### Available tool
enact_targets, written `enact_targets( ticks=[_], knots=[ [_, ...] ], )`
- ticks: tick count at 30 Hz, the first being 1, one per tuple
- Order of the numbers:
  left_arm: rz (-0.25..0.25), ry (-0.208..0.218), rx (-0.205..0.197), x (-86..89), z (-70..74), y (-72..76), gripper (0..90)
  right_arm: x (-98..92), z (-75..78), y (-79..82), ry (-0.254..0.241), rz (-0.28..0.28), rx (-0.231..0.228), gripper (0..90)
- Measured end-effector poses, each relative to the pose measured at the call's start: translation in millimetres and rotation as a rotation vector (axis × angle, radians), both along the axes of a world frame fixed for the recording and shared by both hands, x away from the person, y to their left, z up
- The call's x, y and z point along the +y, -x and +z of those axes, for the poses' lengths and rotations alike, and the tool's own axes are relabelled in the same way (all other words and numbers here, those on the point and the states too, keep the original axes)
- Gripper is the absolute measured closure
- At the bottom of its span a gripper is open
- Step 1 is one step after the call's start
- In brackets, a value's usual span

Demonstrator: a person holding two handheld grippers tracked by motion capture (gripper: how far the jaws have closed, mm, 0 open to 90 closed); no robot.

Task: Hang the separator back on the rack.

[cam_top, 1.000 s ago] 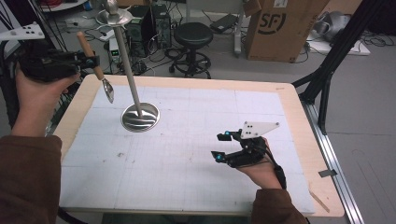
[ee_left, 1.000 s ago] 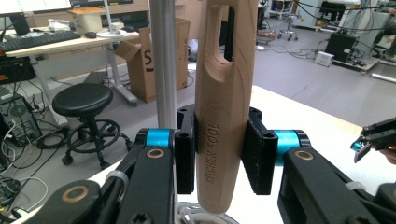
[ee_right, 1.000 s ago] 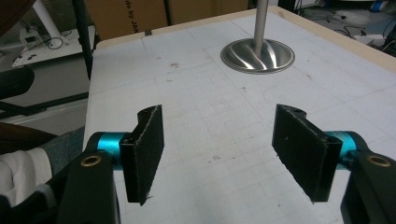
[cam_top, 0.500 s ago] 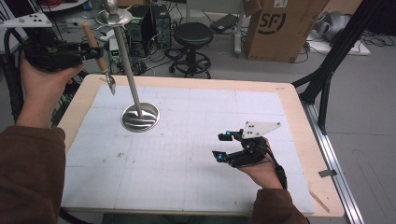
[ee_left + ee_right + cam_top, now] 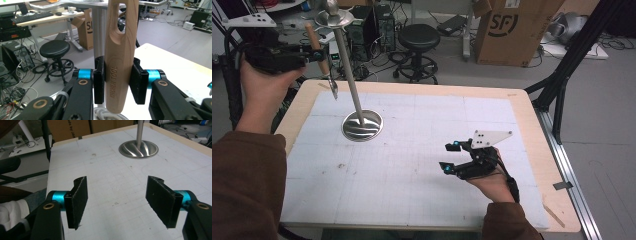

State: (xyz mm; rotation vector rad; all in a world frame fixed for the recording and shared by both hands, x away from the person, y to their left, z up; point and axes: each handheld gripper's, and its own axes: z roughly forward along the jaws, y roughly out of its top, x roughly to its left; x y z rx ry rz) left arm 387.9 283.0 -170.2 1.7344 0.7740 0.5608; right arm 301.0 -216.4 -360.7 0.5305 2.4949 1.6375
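The left tool point(image 5: 117, 83) pinches a wooden-handled utensil point(image 5: 323, 60), held raised above the bench's point(image 5: 422, 195) far left corner beside a metal stand point(image 5: 362, 125). The right tool point(image 5: 117, 202) rests on the bench, jaws spread.

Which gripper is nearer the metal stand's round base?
Left. The left gripper, clamping a wooden-handled tool, hovers up-left of the base. The right gripper rests open, further off toward the table's near right.

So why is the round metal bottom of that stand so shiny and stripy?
In the high view the stand's metal base mirrors the room light as bright and dark bands; in the right gripper view the same base shows curved glare streaks, sharp enough; in the left gripper view the wooden handle is crisp, and the room behind looks softer.
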Motion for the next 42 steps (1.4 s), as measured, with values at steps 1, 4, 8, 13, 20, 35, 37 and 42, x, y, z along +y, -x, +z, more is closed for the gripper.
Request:
enact_targets(
  ticks=[1,4,8,13,20,35,37,42],
  knots=[
    [0.003,-0.003,-0.001,0.2,0.5,-0.4,68.8,-0.2,-0.1,-0.1,-0.001,-0.002,-0.001,33.3],
    [0.016,-0.004,0.001,1.2,0.5,-2.1,68.9,-0.6,-0.6,-0.6,-0.001,0.000,-0.001,33.3],
    [0.034,-0.021,0.007,2.8,-0.3,-3.9,68.9,-1.7,-1.4,-0.7,-0.001,-0.005,0.003,33.3],
    [0.048,-0.017,0.012,4.3,-0.8,-6.9,69.0,-2.1,-2.2,-1.1,-0.003,-0.007,0.005,33.4],
    [0.065,-0.027,0.018,2.3,0.5,-11.2,69.1,-2.6,-4.4,-1.9,-0.001,-0.010,0.015,33.4],
    [0.090,-0.044,0.011,2.2,6.0,-8.7,69.5,-3.9,-4.5,-2.4,-0.004,-0.007,0.012,33.5],
    [0.097,-0.050,0.019,2.6,5.4,-9.9,69.5,-3.6,-4.6,-2.2,-0.003,-0.007,0.014,33.5],
    [0.106,-0.067,0.028,0.4,3.9,-12.3,69.5,-3.8,-4.4,-2.1,-0.005,-0.010,0.010,33.6]
  ],
)
